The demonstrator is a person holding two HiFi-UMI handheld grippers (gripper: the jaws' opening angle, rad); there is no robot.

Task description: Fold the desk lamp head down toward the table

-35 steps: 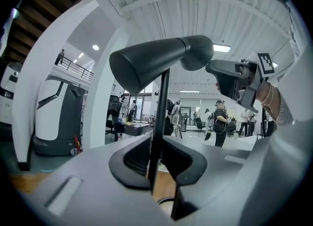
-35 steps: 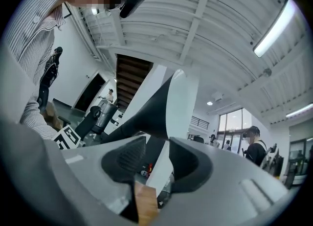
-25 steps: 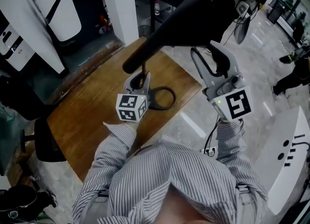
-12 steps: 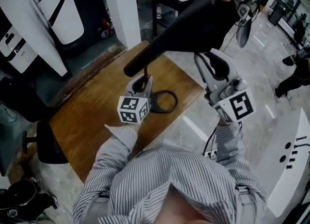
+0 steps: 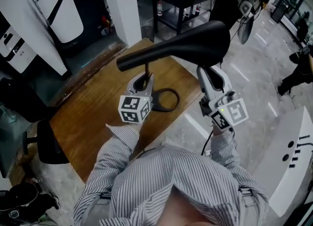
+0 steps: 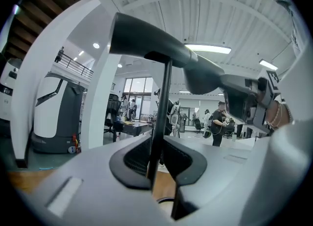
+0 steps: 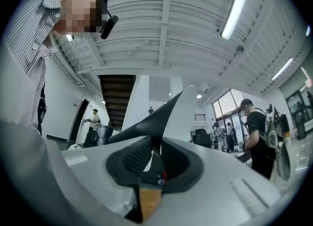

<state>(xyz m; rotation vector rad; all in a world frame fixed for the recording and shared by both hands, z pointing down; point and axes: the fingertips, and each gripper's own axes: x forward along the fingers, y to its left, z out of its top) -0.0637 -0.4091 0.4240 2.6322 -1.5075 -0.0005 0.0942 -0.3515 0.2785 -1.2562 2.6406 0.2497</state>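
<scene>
Wooden planks of the desk [image 5: 88,117] carried a black desk lamp [image 5: 161,54] in a large open hall with a pale stone floor. The left gripper [image 5: 144,79] had its fingers closed tight on the thin stem [image 6: 163,98], which ran straight up between them. The ring base [image 5: 166,100] lay on the desk just beyond those fingers. The lamp head [image 5: 186,46], a long flared shade, lay roughly level above both grippers. The right gripper [image 5: 206,70] reached up from below to its wide end. In the right gripper view its fingers [image 7: 128,159] stood almost together, and the dark edge of the head [image 7: 151,120] rose from the slit between them, so they seemed pinched on that rim.

The head looked like light, rigid and smooth plastic, and its hinge looked like the only part meant to give. A hold at the wide end gave the most leverage. The slim stem might bend or the light base tip, so clamping the stem low, as the left fingers did, seemed wise.
</scene>
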